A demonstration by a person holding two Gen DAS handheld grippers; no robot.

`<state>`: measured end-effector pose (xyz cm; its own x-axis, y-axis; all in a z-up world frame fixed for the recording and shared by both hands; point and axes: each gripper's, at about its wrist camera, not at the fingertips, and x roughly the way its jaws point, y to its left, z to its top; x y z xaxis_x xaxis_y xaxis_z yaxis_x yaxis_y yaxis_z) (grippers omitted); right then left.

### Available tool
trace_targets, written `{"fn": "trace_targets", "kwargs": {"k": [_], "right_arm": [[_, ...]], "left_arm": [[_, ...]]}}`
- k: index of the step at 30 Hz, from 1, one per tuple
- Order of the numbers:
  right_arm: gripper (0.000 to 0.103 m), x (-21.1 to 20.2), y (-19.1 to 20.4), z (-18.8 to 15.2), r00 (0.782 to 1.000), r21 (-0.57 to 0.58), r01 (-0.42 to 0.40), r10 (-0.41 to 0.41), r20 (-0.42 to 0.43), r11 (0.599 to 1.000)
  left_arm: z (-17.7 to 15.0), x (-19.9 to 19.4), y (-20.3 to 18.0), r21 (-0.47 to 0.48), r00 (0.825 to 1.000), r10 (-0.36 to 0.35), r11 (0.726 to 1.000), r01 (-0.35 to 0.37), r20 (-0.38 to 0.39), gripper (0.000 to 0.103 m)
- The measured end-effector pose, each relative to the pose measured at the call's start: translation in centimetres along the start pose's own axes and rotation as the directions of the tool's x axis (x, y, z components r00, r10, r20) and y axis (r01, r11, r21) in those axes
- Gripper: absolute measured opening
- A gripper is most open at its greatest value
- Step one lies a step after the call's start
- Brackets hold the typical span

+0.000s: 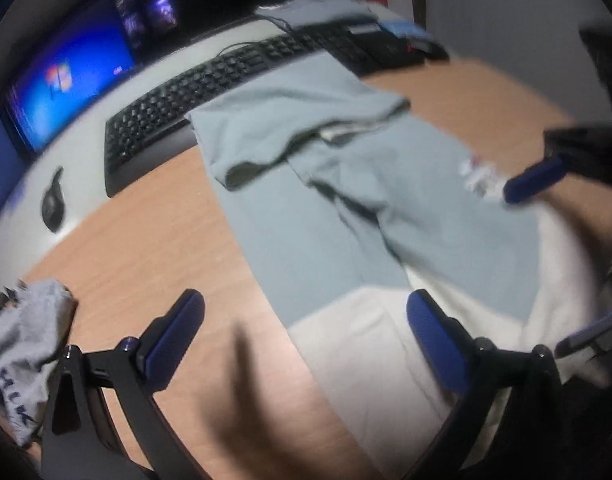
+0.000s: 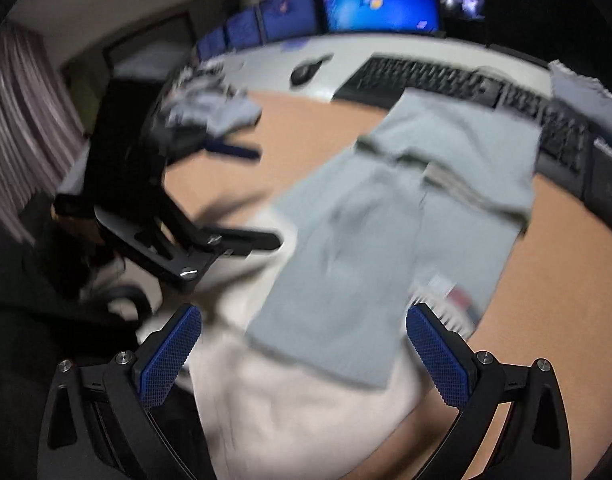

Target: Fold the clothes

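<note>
The grey-green garment [image 1: 346, 184] lay spread flat on the wooden desk [image 1: 153, 248], and everything else is placed against it here. Its far end was folded back over itself and reached the black keyboard [image 1: 209, 92], touching or overlapping the keyboard's near edge. Its near end lay on top of a white cloth [image 1: 366, 344] that hung toward the desk's front edge.

The left gripper [image 1: 306, 324] hovered just above the garment's near end, jaws spread wide and nothing between them; one blue pad stood over bare wood beside the garment, the other over the white cloth. The right gripper [image 2: 303, 344] also stood wide apart and empty, over the same near end, one pad beside a small printed label [image 2: 450, 292] at the garment's edge.

A crumpled grey garment [image 1: 29, 344] sat on the desk well apart from the grey-green one, on its left. Beyond the keyboard a monitor [image 1: 69, 76] glowed blue, and a dark mouse [image 1: 51, 200] lay near it. Both views were smeared by motion, so the label's print could not be read.
</note>
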<state>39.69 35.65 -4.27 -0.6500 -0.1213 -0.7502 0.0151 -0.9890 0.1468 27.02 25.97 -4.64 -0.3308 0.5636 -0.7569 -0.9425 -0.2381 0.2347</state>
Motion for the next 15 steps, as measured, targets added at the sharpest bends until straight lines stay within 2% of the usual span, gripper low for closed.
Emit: {"fn": "trace_targets", "kwargs": {"k": [1,3,6,7,9,11,13,15], "right_arm": [[0.103,0.9,0.0,-0.4,1.000,0.006,0.016,-0.016,-0.024,1.000],[0.103,1.7,-0.1,-0.2,0.998,0.002,0.069,-0.069,0.001,0.998],[0.103,2.2,1.1,0.1,0.991,0.004,0.133,-0.133,-0.009,0.991],[0.103,2.3,1.5,0.1,0.991,-0.010,0.135,-0.136,-0.012,0.991],[0.103,1.8,1.7,-0.3,0.991,0.010,0.135,-0.134,-0.013,0.991],[0.103,0.1,1.9,-1.1,0.991,0.038,0.133,-0.133,0.009,0.990],[0.103,-2.0,2.4,-2.1,0.988,0.045,0.146,-0.148,0.036,0.988],[0.103,-3.4,3.0,-3.5,0.989,0.062,0.138,-0.141,0.048,0.988]], "left_arm": [[-0.1,0.3,0.4,-0.016,1.000,-0.020,1.000,0.021,0.007,0.103],[-0.3,0.9,1.2,-0.053,0.998,-0.059,0.997,0.060,0.018,0.103],[-0.6,1.8,3.5,-0.173,0.995,-0.094,0.981,0.088,-0.024,0.103],[-0.9,1.4,3.6,-0.184,0.996,-0.087,0.980,0.081,-0.025,0.099],[-2.0,-0.5,3.3,-0.185,0.993,-0.119,0.975,0.119,0.013,0.096],[-3.5,-2.7,2.8,-0.185,0.991,-0.127,0.974,0.131,0.035,0.096],[-4.9,-4.6,2.4,-0.185,0.994,-0.102,0.977,0.108,0.043,0.097],[-6.2,-5.6,1.7,-0.187,0.995,-0.096,0.977,0.098,0.018,0.100]]}}
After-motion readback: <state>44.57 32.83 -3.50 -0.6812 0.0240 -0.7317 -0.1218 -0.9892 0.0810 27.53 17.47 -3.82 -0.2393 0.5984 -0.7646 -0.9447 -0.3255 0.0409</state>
